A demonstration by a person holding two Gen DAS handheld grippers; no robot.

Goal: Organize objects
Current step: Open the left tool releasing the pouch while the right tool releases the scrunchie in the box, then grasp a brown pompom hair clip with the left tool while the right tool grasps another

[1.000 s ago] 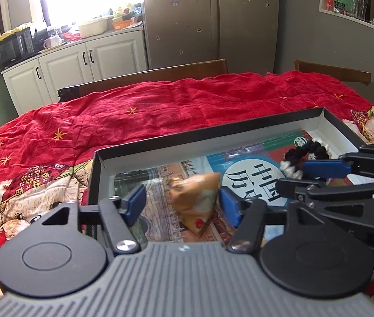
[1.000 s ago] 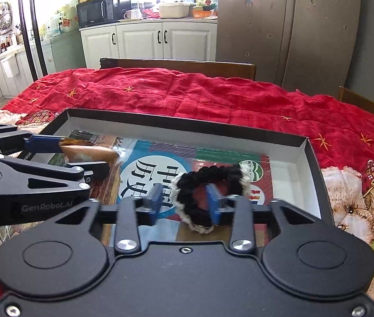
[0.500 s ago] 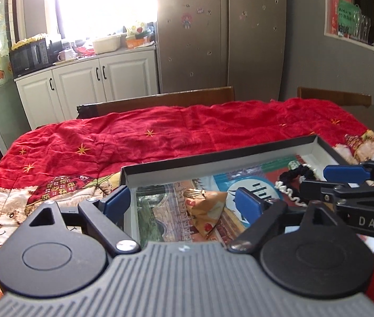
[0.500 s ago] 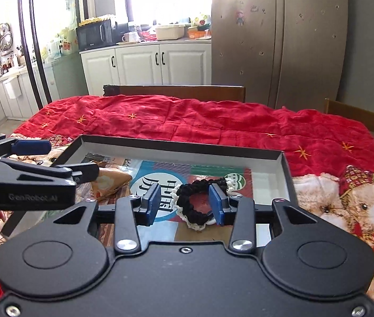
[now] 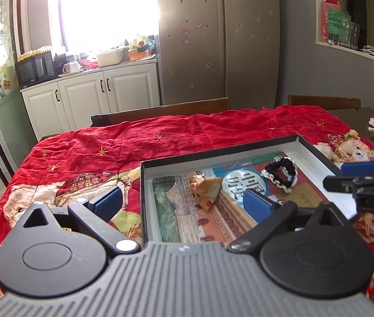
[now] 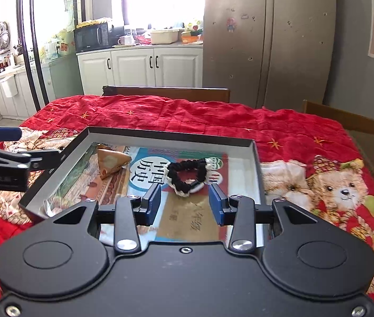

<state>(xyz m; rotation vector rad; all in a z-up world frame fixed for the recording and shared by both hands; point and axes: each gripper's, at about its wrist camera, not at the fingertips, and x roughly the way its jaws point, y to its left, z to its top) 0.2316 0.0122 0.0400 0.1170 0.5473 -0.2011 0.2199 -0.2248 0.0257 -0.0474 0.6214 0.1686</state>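
I am viewing a worktop under a red quilt (image 6: 187, 116), white cabinets (image 6: 139, 68) and a steel fridge (image 6: 266, 39) behind. The tray (image 6: 171, 134) is holding a pouch (image 6: 110, 162) and a bracelet (image 6: 187, 175). Left gripper (image 5: 184, 200) jaws are opening, nothing between; right gripper (image 6: 185, 204) jaws are standing apart, empty.

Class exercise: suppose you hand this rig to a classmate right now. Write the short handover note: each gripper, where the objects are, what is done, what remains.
Left gripper: jaws opening wide, nothing between them.
Right gripper: part open, empty, short of the black-and-white braided ring.
The ring and the tan triangular pouch both lie in the black box on the printed sheet, apart from each other.
Done: both objects are in the box.
Left: nothing else to sort shows on the red cloth; check off-camera.
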